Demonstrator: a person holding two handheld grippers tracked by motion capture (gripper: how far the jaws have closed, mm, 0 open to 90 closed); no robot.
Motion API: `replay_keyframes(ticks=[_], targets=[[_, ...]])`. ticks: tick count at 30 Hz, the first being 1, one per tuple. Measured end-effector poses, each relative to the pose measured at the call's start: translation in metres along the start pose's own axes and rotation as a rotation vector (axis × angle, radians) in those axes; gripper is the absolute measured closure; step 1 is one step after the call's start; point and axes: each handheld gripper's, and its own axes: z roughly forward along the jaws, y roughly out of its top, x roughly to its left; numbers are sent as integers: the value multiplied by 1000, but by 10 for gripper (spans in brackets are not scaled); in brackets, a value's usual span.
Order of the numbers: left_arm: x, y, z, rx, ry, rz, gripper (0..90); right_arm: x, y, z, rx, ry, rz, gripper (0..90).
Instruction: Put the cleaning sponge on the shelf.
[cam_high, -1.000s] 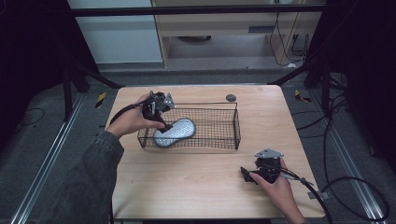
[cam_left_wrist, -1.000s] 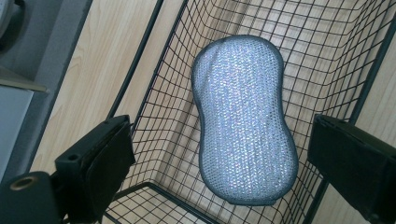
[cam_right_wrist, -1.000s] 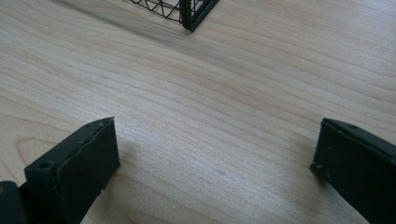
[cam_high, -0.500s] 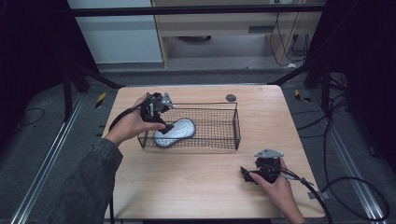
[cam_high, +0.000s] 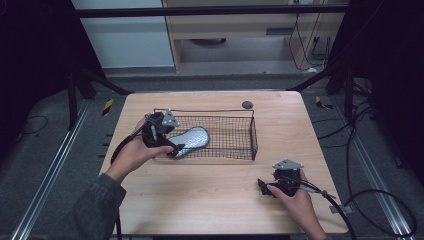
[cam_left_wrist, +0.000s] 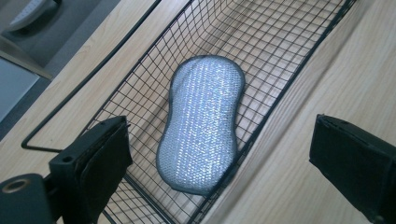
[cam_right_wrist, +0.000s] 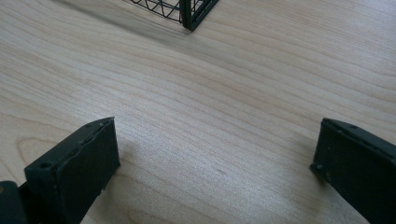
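A silver mesh scouring pad (cam_high: 192, 140) (cam_left_wrist: 201, 126) lies flat in the left part of a black wire basket (cam_high: 239, 152) (cam_left_wrist: 299, 65). My left gripper (cam_high: 168, 144) (cam_left_wrist: 224, 182) hovers over the basket's left end, open, its jaws spread wide with the pad below and between them, untouched. My right gripper (cam_high: 263, 187) (cam_right_wrist: 215, 172) rests low over the bare wood at the table's front right, open and holding nothing. A corner of the basket (cam_right_wrist: 189, 11) shows at the top of the right gripper view.
A light wooden table (cam_high: 210, 205) carries the basket in its middle. A small dark round disc (cam_high: 247, 105) lies near the far edge. Cables (cam_high: 360, 210) trail off the right side. Dark frame legs and floor surround the table.
My left gripper has drawn back a little toward the basket's left front corner, away from the pad. The right gripper has stayed in place.
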Motion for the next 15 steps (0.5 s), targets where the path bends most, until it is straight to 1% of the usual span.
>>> replay_keyframes(ticks=[1,2,3,6,7,8,11,14,15], targets=[[0,0,0,0,0,0,48,0,0,0,0,0,1,4],[-6,-6,-5,-15,1,-11,49,0,0,0,0,0,2,4],[-10,-10,-7,-19,7,-14,49,0,0,0,0,1,1,4],[-17,-20,-11,-35,6,-27,49,0,0,0,1,2,4,4],[-17,-20,-11,-35,6,-27,50,0,0,0,1,2,4,4],[-21,-26,-12,-36,16,-32,50,0,0,0,1,2,3,4],[-28,-36,-14,-32,45,-36,51,0,0,0,1,1,3,4],[-34,-45,-14,-42,30,-54,52,0,0,0,1,1,2,4],[-34,-45,-14,-42,30,-54,53,0,0,0,1,1,2,4]])
